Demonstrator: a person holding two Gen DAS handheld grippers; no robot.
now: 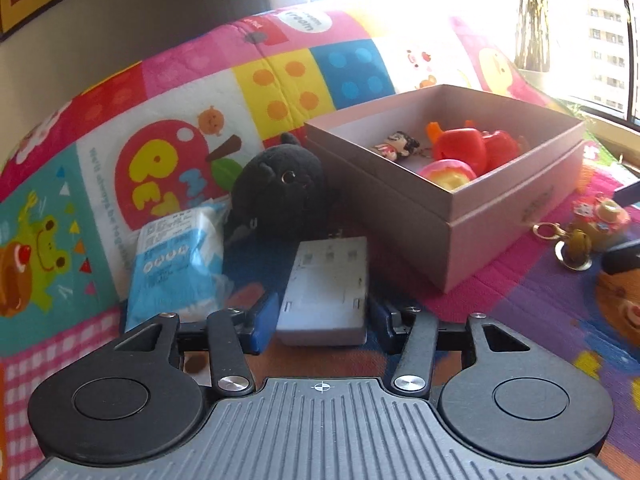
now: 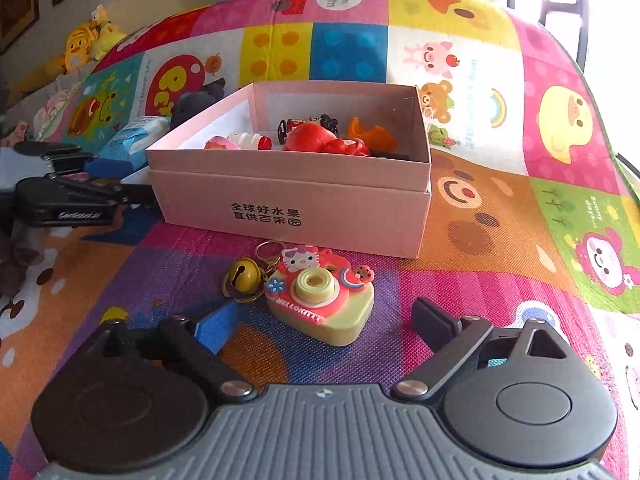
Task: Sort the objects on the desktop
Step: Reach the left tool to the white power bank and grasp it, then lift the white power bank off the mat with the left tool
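Note:
My left gripper [image 1: 322, 314] has its blue pads against both sides of a flat grey rectangular case [image 1: 326, 280] that lies on the colourful mat. My right gripper [image 2: 325, 312] stands open, and a Hello Kitty toy camera keychain [image 2: 320, 300] with a yellow bell [image 2: 245, 276] lies between its fingertips, untouched. Beyond both stands an open pink box [image 1: 452, 208] [image 2: 288, 200] holding red plastic toys [image 1: 464, 148] [image 2: 316, 140], a small figure and a pink-yellow piece. The keychain [image 1: 598, 220] also shows in the left wrist view, at the right edge.
A black plush [image 1: 280, 188] and a blue-white tissue pack [image 1: 180, 264] lie just past the grey case, left of the box. The patterned play mat [image 2: 500, 240] covers the surface. Yellow soft toys [image 2: 84, 44] sit at the far left. A bright window with a plant [image 1: 536, 20] is behind.

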